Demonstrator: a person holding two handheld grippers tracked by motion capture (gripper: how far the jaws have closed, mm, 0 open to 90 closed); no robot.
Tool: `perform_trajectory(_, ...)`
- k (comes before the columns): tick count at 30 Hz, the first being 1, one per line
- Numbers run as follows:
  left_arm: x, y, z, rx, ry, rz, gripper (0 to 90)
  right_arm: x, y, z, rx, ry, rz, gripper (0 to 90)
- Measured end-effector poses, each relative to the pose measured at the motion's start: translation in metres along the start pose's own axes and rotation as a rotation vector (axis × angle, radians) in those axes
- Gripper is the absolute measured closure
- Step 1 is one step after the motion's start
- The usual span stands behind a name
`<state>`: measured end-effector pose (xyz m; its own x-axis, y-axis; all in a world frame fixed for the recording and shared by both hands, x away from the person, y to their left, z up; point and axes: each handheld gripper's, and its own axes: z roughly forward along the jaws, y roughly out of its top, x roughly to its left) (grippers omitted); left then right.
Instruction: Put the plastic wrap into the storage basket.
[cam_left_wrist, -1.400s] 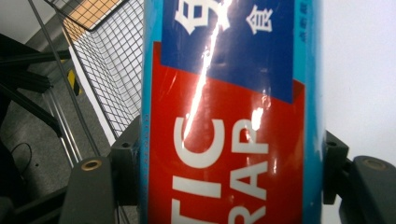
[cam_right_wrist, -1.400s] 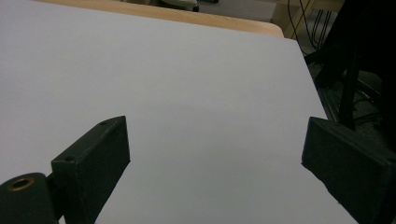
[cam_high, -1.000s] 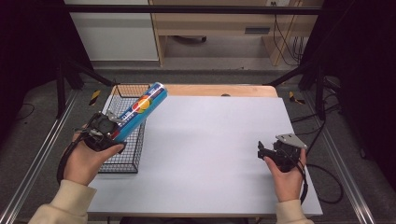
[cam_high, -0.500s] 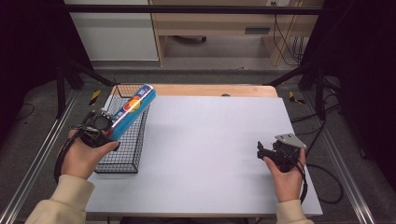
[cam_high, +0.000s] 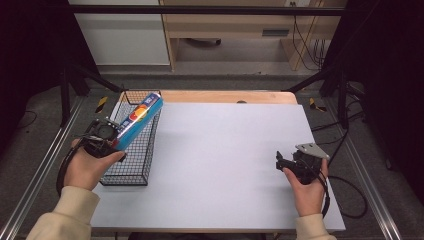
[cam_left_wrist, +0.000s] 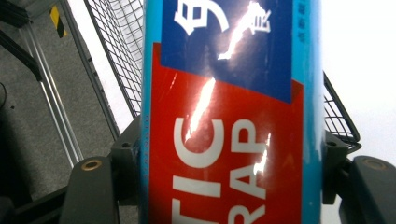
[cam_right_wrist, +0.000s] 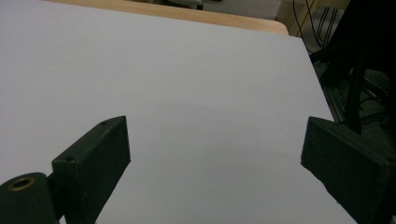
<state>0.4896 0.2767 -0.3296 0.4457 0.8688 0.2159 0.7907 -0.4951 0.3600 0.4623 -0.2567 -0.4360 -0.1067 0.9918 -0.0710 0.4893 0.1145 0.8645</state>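
Pale table (cam_high: 220, 165), seemingly grey floor (cam_high: 45, 120); left tool (cam_high: 102, 137) pinches box (cam_high: 137, 121), right tool (cam_high: 287, 161) spread.

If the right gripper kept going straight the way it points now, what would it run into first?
Probably nothing but the bare table top. The right gripper is open with nothing between its fingers, aimed low across the white surface; the way looks free to the far wooden edge, though depth is hard to judge.

glossy wrap box (cam_left_wrist: 229, 116), wire basket (cam_high: 131, 160) (metal)
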Motion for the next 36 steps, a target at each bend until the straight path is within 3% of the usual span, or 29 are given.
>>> perform_trajectory(5,0.002,0.0,0.003,0.015,-0.006,-0.016,31.7,0.001,0.0,0.001,0.002,0.004,-0.005,8.3)
perform_trajectory(8,0.006,0.0,0.007,0.031,-0.048,-0.048,31.7,0.001,-0.001,0.001,0.006,0.005,-0.001,8.5)
perform_trajectory(11,0.004,0.003,0.009,0.051,-0.014,-0.038,31.7,0.001,0.001,0.0,-0.003,0.007,0.003,8.7)
perform_trajectory(14,0.005,0.003,0.012,0.055,-0.044,-0.051,31.7,0.001,0.0,0.0,-0.001,0.013,0.006,8.8)
perform_trajectory(16,0.004,0.004,0.014,0.075,-0.022,-0.05,31.7,0.0,0.0,0.0,-0.001,0.017,0.012,8.8)
perform_trajectory(21,0.008,0.001,0.016,0.094,-0.017,-0.077,31.7,-0.001,0.001,0.0,-0.011,0.024,0.021,8.9)
perform_trajectory(25,0.01,-0.002,0.019,0.104,-0.03,-0.103,31.7,-0.001,0.001,0.0,-0.011,0.031,0.021,9.0)
perform_trajectory(36,0.011,-0.002,0.023,0.132,-0.04,-0.12,31.7,0.001,0.001,0.0,-0.012,0.039,0.021,8.9)
